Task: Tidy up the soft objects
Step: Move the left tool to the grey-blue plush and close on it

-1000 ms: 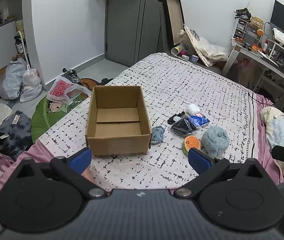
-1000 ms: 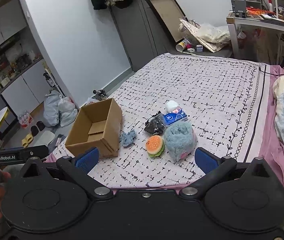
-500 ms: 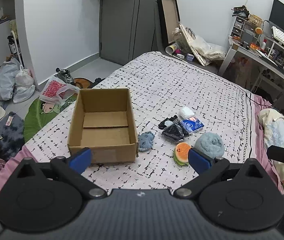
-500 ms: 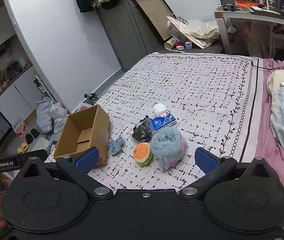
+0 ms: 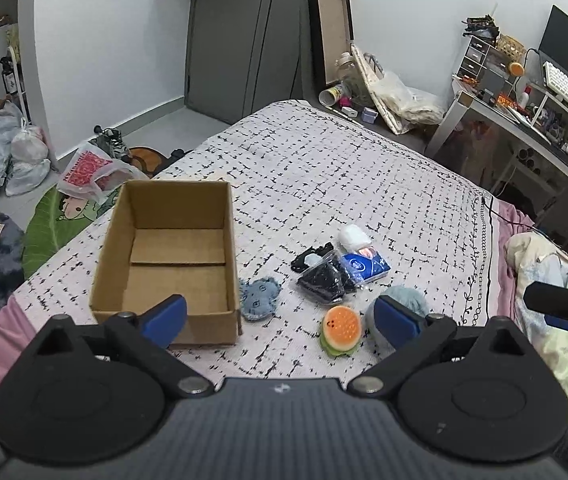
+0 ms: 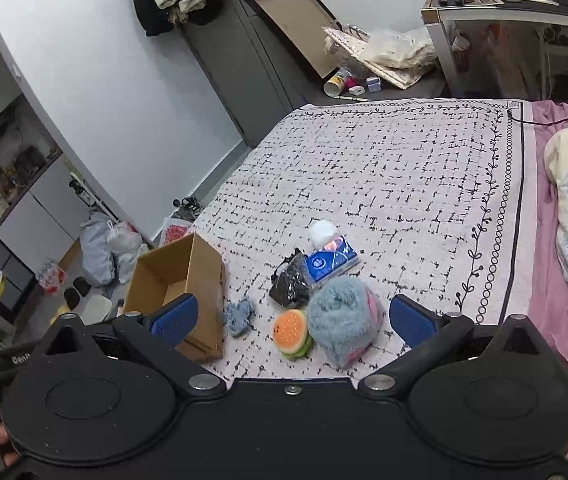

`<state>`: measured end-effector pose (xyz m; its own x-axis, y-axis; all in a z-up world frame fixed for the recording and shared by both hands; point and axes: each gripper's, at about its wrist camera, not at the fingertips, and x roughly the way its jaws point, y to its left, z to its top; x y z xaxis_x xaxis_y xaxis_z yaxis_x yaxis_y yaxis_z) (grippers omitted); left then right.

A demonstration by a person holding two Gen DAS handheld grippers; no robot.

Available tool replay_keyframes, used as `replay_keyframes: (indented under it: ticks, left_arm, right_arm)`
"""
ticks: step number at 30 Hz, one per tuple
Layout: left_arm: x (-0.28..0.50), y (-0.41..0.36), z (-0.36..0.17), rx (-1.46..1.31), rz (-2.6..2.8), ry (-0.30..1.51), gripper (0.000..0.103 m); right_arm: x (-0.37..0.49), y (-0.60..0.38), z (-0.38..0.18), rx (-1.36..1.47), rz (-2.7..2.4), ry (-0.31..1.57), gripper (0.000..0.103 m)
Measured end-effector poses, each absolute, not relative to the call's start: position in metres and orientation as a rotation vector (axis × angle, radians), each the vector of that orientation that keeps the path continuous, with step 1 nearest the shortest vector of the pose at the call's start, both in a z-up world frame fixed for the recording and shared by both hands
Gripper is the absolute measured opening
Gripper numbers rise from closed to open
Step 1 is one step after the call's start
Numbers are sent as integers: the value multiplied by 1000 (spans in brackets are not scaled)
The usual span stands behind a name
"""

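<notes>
Both grippers have drawn closer to the soft things on the bed. The left gripper and right gripper hover with jaws wide, holding nothing. "Gen" shows on the left gripper's handle. The cardboard box is empty; burger plush, fuzzy blue plush and tissue pack lie beside it.

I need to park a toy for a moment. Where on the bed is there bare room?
The bedspread beyond the tissue pack lies bare, up to its vine border. It is crowded between the cardboard box and the fluffy blue toy.
</notes>
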<state>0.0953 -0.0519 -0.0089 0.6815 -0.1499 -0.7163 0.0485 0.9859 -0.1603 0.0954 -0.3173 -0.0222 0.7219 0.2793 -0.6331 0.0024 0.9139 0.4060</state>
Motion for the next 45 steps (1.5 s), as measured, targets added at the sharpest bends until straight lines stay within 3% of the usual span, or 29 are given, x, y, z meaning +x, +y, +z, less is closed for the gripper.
replay_keyframes:
  ticks: [11,25,31,39,45]
  left_arm:
    - [134,-63,-25,-156,-159,828,99]
    - [175,-85,-77,-196,-221,965,87]
    - [186,-100,-89,-211,-257,998,84]
    - [204,-127,-106,-241,-304,1053,75]
    - [216,-141,-124,-311,-311,1127,62]
  right_arm:
    - [123,-326,-64,511,128,790,103]
    - [149,-335,-111,602,65,878,101]
    - [156,-344,-123,631,4,892,88]
    - [162,-354,-145,751,-25,927,62]
    - [170,-357,-163,827,-38,967,49]
